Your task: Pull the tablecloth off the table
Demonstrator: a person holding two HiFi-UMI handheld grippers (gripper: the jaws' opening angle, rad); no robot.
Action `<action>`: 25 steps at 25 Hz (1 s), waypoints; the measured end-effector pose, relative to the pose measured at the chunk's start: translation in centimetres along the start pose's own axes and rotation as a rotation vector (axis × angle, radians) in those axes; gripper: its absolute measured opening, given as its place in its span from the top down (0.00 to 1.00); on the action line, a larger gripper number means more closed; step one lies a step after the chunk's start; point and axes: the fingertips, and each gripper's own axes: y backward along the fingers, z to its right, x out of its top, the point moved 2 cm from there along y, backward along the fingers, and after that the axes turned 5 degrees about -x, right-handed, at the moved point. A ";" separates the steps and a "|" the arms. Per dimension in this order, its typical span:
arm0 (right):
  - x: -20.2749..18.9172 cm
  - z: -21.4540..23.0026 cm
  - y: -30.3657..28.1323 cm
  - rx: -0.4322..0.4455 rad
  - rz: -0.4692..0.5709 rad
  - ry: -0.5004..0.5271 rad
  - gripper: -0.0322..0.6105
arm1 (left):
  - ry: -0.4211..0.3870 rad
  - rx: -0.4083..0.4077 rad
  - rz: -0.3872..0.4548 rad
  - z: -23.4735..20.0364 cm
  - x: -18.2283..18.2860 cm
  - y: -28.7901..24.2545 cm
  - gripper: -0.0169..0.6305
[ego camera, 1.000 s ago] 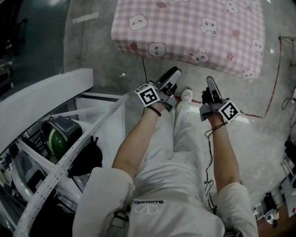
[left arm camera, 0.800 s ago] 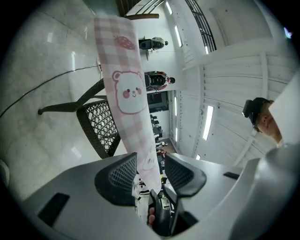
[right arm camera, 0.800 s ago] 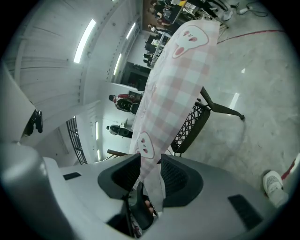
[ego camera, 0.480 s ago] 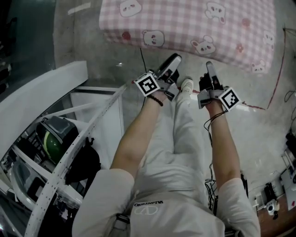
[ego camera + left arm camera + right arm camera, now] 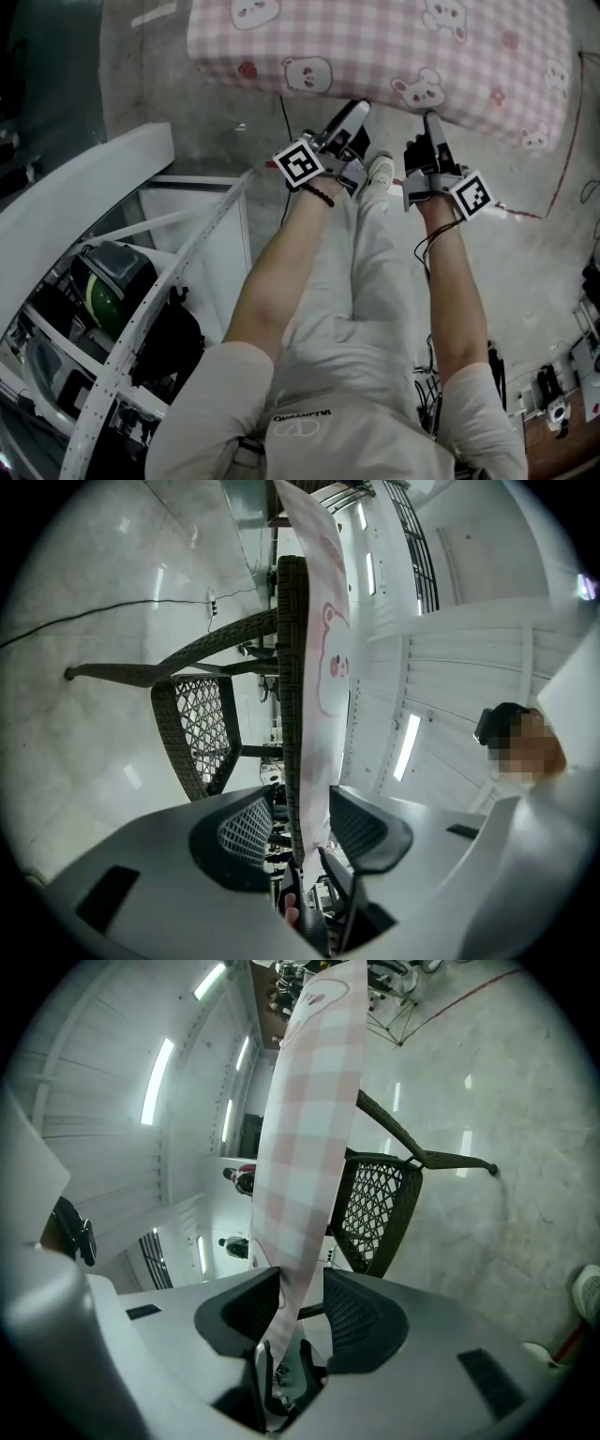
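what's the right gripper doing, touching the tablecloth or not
Cannot tell. In the right gripper view the tablecloth runs between the parted jaws of the right gripper, close against one, but neither contact nor gap shows plainly.

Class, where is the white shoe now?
Head view: the white shoe is on the floor between the left gripper and right gripper, just short of the tablecloth.
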 end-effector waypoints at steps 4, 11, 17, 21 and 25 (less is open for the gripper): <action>0.3 0.0 -0.3 0.031 0.021 -0.016 0.71 | 0.010 -0.051 -0.002 0.0 0.2 -0.8 0.71; 0.4 0.3 -0.7 0.057 0.062 -0.054 0.75 | 0.023 -0.086 -0.001 -0.1 0.5 -1.7 0.72; 0.3 0.5 -0.6 0.062 0.066 -0.064 0.81 | 0.029 -0.109 0.026 0.0 0.7 -1.8 0.78; 0.2 0.6 -0.5 0.073 0.078 -0.081 0.85 | 0.029 -0.126 0.028 0.0 0.6 -1.7 0.81; 0.2 0.5 -0.2 0.101 0.082 -0.093 0.85 | 0.039 -0.164 0.020 0.5 0.4 -1.4 0.86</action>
